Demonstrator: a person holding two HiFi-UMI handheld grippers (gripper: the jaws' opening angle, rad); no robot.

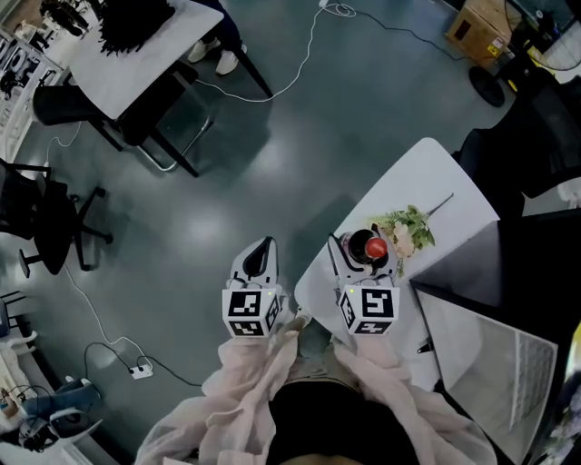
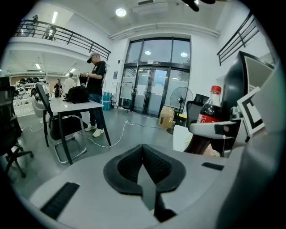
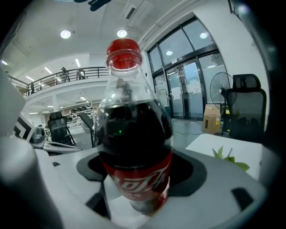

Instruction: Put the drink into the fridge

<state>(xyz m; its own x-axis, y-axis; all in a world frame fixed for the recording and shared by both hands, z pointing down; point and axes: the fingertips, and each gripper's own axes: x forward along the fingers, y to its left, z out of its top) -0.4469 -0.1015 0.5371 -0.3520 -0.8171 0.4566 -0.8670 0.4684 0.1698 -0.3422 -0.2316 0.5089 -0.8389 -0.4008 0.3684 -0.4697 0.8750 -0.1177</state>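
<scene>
Between the right gripper's [image 3: 134,188] pinching jaws the cola bottle [image 3: 134,134] stands cap-up; left gripper's [image 2: 145,172] jaws meet.

cola bottle [image 3: 134,147] | red cap, dark drink, red label | upright | gripped in right tool [image 1: 365,259]

White surface [image 1: 427,177] carries flower sprig [image 1: 406,227]. Grey floor [image 1: 272,163]: black office chair [image 1: 45,218] at left, power strip [image 1: 141,370] with white cable. Second table [image 1: 95,68] upper left, black bag [image 1: 136,18] on top, person [image 2: 94,85] standing beside it. Cardboard box [image 1: 477,27] top right. Standing fan [image 2: 181,96] near glass doors [image 2: 154,85].
</scene>
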